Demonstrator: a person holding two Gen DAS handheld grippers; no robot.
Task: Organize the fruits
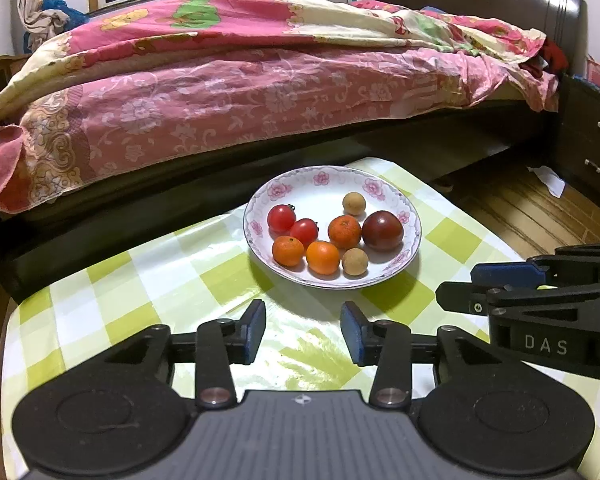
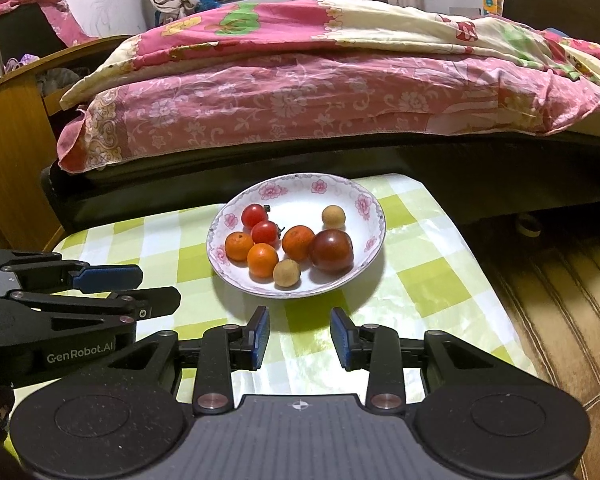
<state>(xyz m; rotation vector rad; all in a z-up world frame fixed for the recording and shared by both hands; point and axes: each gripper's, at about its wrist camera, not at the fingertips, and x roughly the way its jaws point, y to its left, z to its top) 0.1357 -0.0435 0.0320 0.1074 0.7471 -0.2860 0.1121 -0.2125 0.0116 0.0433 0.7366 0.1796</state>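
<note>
Gleaming round fruits [image 1: 323, 257] fill a glossy floral-rimmed porcelain plate [image 1: 320, 182]

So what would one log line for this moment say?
plate: eight fruits | left gripper: open, empty | right gripper: open, empty | both short of plate

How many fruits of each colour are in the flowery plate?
In the plate:
Bright red: 2
Orange: 3
Light brown: 2
Dark red: 1
Total: 8
</note>
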